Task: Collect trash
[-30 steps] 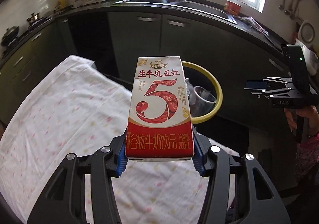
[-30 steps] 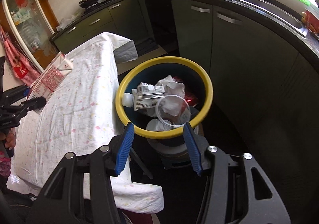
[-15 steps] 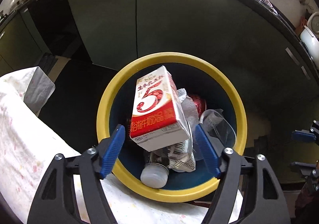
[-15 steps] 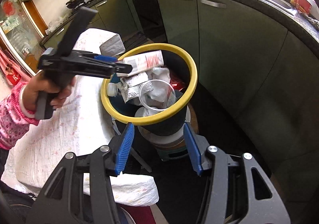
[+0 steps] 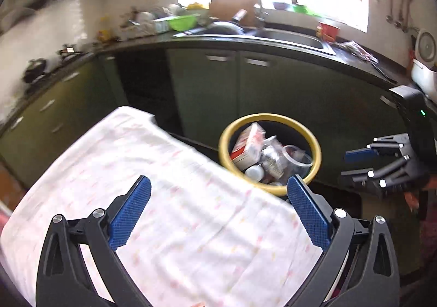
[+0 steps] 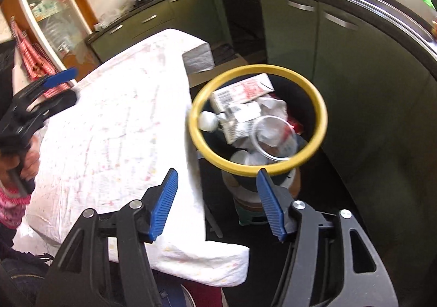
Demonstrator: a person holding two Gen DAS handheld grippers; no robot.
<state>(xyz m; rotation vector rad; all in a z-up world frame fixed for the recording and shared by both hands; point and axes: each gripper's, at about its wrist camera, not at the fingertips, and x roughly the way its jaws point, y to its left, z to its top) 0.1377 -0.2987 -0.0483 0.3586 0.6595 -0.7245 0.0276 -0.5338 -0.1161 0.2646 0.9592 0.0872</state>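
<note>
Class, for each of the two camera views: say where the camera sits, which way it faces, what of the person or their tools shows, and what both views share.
Left wrist: rides the left claw, facing down across the clothed table toward the sink counter; its jaws are opening, empty; the right claw shows at right.
Right wrist: rides the right claw, looking down over the table edge; its jaws are opening, empty; the left claw and a hand show at left.
Shared: the yellow-rimmed bin holding the red-and-white carton.
</note>
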